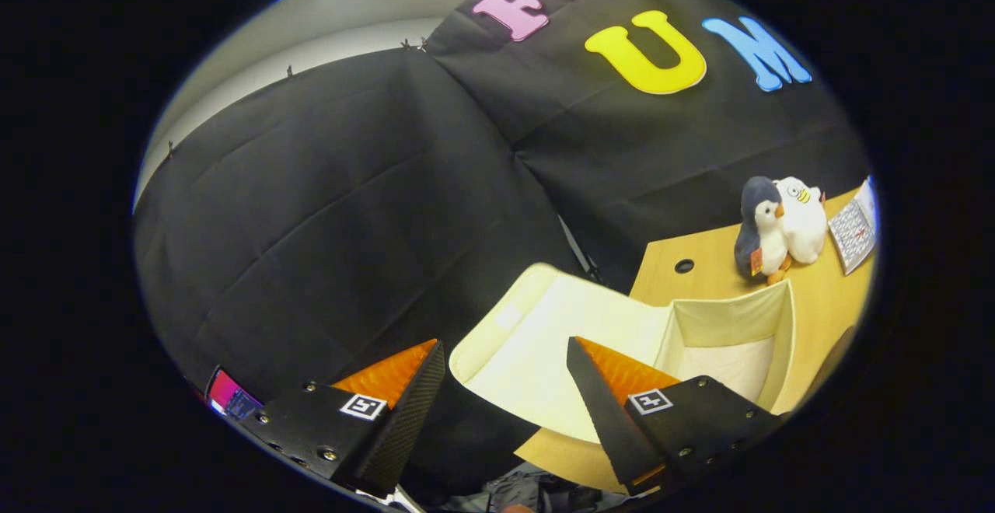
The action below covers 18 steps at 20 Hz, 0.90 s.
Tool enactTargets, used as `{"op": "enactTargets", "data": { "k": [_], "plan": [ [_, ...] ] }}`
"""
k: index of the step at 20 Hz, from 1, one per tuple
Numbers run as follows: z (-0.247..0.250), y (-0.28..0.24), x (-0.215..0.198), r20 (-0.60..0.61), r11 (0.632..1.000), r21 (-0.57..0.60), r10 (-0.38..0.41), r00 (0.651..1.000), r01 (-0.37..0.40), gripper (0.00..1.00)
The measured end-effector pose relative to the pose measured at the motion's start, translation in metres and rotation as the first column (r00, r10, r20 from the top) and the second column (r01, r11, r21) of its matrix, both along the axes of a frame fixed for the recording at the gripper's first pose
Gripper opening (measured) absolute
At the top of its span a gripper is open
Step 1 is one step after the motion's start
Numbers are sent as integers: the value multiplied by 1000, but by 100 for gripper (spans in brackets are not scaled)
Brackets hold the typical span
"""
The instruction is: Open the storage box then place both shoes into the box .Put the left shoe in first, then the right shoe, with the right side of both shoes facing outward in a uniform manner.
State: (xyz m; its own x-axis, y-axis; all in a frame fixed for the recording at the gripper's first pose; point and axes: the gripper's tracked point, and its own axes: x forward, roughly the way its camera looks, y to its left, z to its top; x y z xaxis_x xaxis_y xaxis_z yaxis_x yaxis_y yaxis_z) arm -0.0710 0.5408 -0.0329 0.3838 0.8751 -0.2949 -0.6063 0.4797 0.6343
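Note:
A cream storage box (766, 319) stands on the wooden table with its lid (544, 350) swung open and hanging out past the table's edge. The inside of the box looks bare from here. My gripper (505, 357) is open, raised and tilted, with nothing between its fingers. The open lid lies just beyond the fingertips, and the right finger (614, 389) overlaps the lid and the box's near wall.
Two plush toys, a grey penguin (760, 229) and a white bird (803, 218), stand on the wooden table (828, 295) behind the box. A white card with a grid pattern (853, 227) lies beside them. The booth's black cloth wall rises behind.

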Motion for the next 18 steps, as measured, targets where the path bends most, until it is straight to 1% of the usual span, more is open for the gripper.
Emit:
{"op": "enactTargets", "data": {
  "k": [5,9,11,14,18],
  "plan": [
    [-8,-77,28,144,990,-95,-93,985,107,97],
    [-20,-147,53,212,962,-157,-187,959,222,97],
    [-32,-182,64,229,943,-191,-228,946,274,97],
    [-53,-227,76,236,911,-247,-274,932,330,97],
    [-86,-279,86,235,871,-311,-318,919,381,98]
  ]
}}
